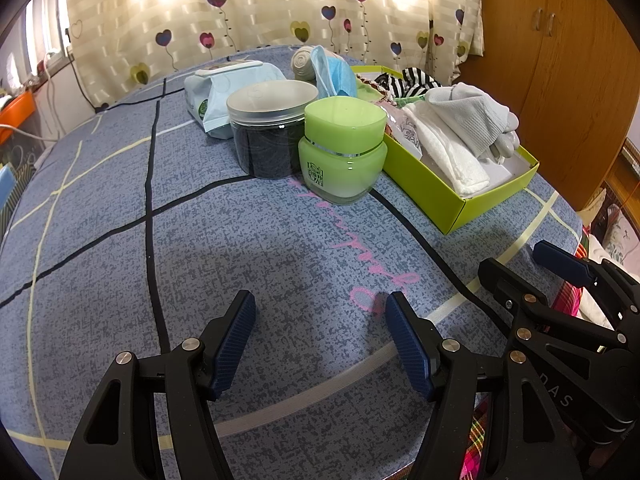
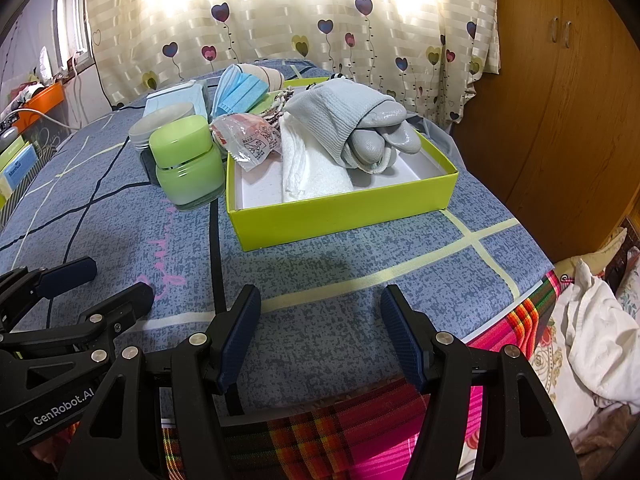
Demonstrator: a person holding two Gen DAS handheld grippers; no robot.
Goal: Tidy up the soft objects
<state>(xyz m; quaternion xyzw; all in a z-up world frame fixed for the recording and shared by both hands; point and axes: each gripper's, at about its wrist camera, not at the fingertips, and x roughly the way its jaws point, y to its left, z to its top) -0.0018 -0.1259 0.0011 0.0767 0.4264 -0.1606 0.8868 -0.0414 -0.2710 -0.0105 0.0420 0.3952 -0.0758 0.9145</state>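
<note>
Both grippers are hovering low over the near edge of the blue-grey patterned cloth surface (image 1: 120, 240), side by side. The left gripper (image 1: 320, 320) is sitting spread with nothing between its pads, and the right gripper (image 2: 320, 318) is the same, empty. Main risk I'm seeing: the soft items still outside the box, a blue pleated face mask (image 1: 334, 72) and a beige rolled bandage (image 1: 304, 60), are lying behind the round clear plastic jar with dark contents (image 1: 266, 132) and the green glass cream jar with a square lid (image 1: 344, 148). Reaching straight over could be knocking either jar over or shoving it into the box wall. The mask is draping onto the box's far edge, so a sloppy pinch may be dragging neighbours out. The lime-green open cardboard box (image 2: 340, 216) is already holding a grey knit glove with rubber-coated fingers (image 2: 360, 128), a folded white towel (image 2: 304, 168), a crinkly clear plastic packet with red print (image 2: 250, 140) and a black-and-white striped cloth (image 1: 404, 82) at the back. A soft pale-blue wet-wipe pack (image 1: 224, 92) is sitting left of the jars, also outside.
</note>
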